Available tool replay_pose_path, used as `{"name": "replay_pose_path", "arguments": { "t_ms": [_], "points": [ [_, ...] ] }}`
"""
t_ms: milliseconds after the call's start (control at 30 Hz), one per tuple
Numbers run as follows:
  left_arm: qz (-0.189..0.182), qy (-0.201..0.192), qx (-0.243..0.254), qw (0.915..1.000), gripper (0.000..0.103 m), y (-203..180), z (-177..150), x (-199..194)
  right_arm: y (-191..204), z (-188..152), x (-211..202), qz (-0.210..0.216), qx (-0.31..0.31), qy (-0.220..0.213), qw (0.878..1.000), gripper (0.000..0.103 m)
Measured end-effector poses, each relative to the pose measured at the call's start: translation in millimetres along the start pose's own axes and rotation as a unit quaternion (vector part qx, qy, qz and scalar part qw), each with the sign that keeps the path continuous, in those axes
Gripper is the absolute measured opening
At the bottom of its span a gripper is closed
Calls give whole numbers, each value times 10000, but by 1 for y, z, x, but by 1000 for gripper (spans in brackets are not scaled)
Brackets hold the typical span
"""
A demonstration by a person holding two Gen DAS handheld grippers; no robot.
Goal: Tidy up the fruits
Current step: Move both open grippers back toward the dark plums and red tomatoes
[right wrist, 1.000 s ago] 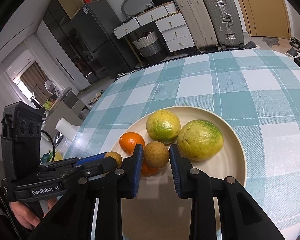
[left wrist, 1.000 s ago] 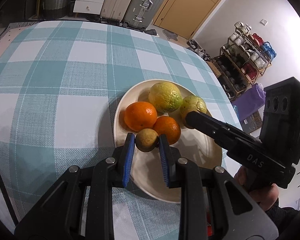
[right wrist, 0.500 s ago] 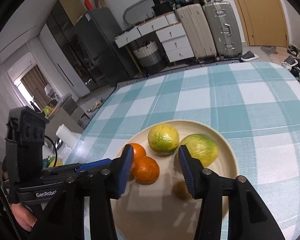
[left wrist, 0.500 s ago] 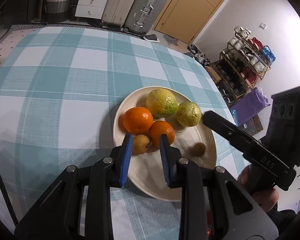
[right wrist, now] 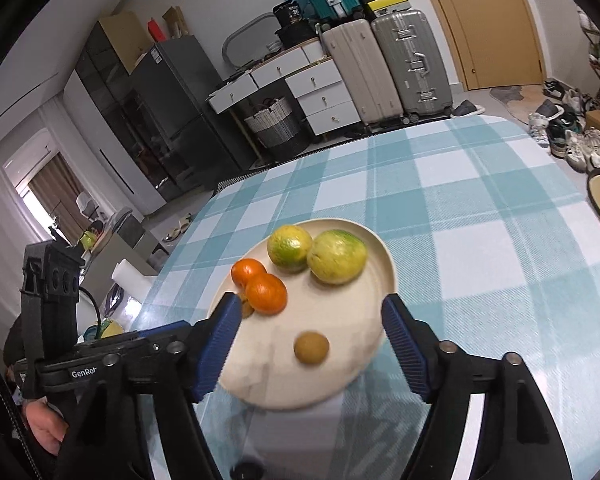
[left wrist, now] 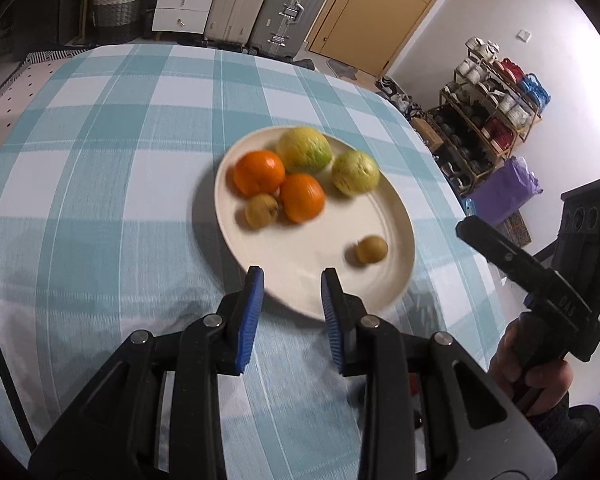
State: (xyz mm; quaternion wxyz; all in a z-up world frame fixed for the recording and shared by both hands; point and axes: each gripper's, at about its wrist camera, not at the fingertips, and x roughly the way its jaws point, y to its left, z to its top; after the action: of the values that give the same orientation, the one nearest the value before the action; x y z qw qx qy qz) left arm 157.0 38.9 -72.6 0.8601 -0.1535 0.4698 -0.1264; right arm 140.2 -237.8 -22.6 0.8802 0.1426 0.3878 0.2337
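Looking along the left wrist view: left gripper [left wrist: 292, 284] hangs over the near rim of the cream plate [left wrist: 384, 292], jaws with a narrow gap that is opening slightly, nothing between the blue pads. On the plate, two oranges [left wrist: 260, 172] touching, a yellow-green citrus [left wrist: 305, 150] behind them, a second green-yellow fruit [left wrist: 356, 172] beside it, a small brown fruit [left wrist: 262, 211] against the oranges, and another small brown one [left wrist: 371, 249] alone toward the near right rim. Plate sits on the checked tablecloth [left wrist: 100, 184]. The right-hand tool and the hand [left wrist: 534, 376] holding it show at the right edge. Right wrist view: right gripper [right wrist: 307, 354] has jaws wide and opening, empty; the lone brown fruit [right wrist: 311, 347] lies on the plate below, between the pads but untouched. Left tool visible at lower left. Judgement: both fruits appear released, so the step is clearing away. To do it well, lift each gripper straight back without brushing the rim; the lone brown fruit is round and may roll, so avoid jolting the plate.
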Motion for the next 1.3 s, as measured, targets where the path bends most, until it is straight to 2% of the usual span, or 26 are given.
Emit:
{"name": "replay_pose_path", "arguments": {
  "t_ms": [167, 333, 433, 467, 600, 667, 900, 1000, 1067, 1300],
  "points": [
    [-22, -32, 21, 10000, 36, -8, -16, -8, 2, -15, -22, -33, -84, -73, 9999, 88],
    [9, 21, 66, 10000, 38, -16, -29, -12, 10, -32, -32, -59, -247, 48, 9997, 88],
    [87, 77, 116, 9999, 62, -21, -36, -13, 13, -40, -35, -62, -317, 137, 9994, 88],
    [120, 43, 125, 9998, 66, -23, -40, -15, 13, -42, -36, -69, -333, 156, 9993, 88],
    [163, 23, 177, 9997, 70, -27, -47, -19, 16, -52, -41, -67, -348, 209, 9992, 93],
    [198, 23, 164, 9997, 79, -27, -51, -21, 18, -55, -44, -65, -375, 211, 9991, 93],
    [373, 23, 206, 9991, 84, -30, -65, -28, 26, -66, -54, -83, -479, 203, 9986, 99],
    [458, 17, 247, 9986, 91, -32, -70, -30, 28, -72, -58, -101, -504, 185, 9985, 100],
    [476, -1, 234, 9986, 101, -32, -74, -33, 29, -75, -60, -99, -508, 192, 9985, 100],
    [527, 33, 182, 9984, 102, -30, -90, -37, 32, -89, -68, -2, -552, 210, 9983, 100]
  ]
}}
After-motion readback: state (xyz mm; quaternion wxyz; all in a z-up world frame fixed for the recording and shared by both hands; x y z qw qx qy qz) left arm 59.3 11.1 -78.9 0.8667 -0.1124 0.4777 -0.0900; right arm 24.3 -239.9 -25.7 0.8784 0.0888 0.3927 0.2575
